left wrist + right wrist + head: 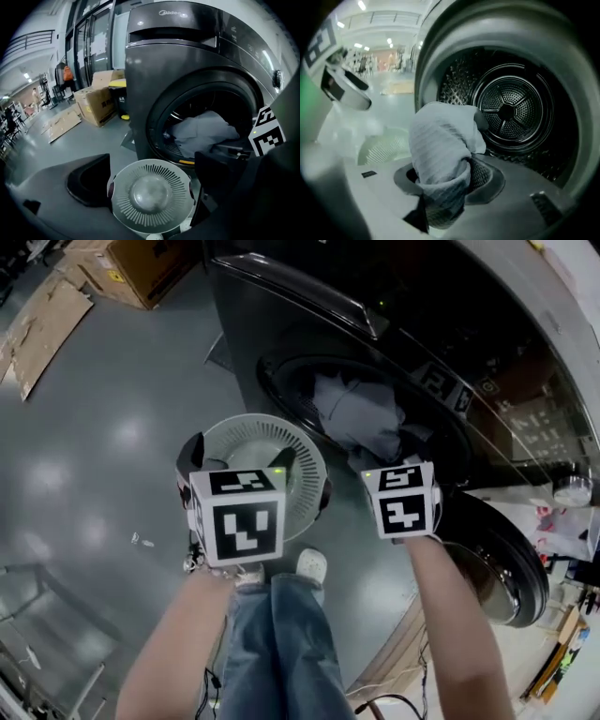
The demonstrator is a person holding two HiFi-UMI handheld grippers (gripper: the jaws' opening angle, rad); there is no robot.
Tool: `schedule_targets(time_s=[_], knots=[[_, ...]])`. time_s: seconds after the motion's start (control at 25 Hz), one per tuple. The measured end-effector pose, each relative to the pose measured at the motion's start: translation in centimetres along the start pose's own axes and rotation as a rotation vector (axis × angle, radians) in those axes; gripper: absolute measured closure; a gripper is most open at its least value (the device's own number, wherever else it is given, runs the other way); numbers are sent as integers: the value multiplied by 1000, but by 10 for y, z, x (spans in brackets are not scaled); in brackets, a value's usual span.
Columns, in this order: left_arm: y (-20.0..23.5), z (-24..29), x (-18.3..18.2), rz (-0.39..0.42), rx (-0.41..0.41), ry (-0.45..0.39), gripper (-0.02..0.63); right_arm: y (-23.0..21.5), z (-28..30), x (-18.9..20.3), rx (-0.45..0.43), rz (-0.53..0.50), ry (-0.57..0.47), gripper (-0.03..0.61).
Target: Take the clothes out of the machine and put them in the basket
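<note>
The right gripper [445, 176] is clamped on a grey cloth [440, 145]. In the right gripper view its two jaws press in from either side on a bunched fold, and the rest of the cloth rises in a thick ribbed lump just beyond the tips. Past the cloth, straight ahead of this gripper, is the open mouth of the machine [154, 70], with the perforated metal drum [511, 108] behind it. In the head view the gripper sits at the lower edge of that opening, with the cloth [361, 413] piled just in front of it in the mouth of the drum. The open door [511, 573] hangs off to this gripper's right.

The left gripper [153, 164] has its jaws spread wide with nothing between the pads. The round white slotted basket [152, 197] stands on the grey floor [112, 427] below and just ahead of it, showing through the gap between the two jaws. From this gripper the machine's opening and the cloth lie ahead and to the right, beyond the basket. From the right gripper the basket is down and to the left, apart from the held cloth. Cardboard boxes [96, 105] stand well off to the left gripper's left.
</note>
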State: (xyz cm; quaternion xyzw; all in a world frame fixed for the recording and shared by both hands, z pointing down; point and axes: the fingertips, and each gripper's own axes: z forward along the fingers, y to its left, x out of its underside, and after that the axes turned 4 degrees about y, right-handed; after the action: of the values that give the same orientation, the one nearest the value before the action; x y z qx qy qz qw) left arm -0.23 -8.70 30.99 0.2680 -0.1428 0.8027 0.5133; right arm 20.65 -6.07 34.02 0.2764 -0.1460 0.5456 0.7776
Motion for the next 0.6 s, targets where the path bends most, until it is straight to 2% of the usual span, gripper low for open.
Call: schedule_targets(time_s=[0.2, 0.36, 0.6], knots=[[20, -17, 6, -51, -21, -5, 49, 34, -21, -24, -83, 103, -75, 396], [39, -36, 2, -99, -48, -31, 54, 78, -36, -45, -206, 119, -110, 396], [78, -62, -1, -167, -118, -89, 74, 145, -41, -51, -379, 130, -79, 396]])
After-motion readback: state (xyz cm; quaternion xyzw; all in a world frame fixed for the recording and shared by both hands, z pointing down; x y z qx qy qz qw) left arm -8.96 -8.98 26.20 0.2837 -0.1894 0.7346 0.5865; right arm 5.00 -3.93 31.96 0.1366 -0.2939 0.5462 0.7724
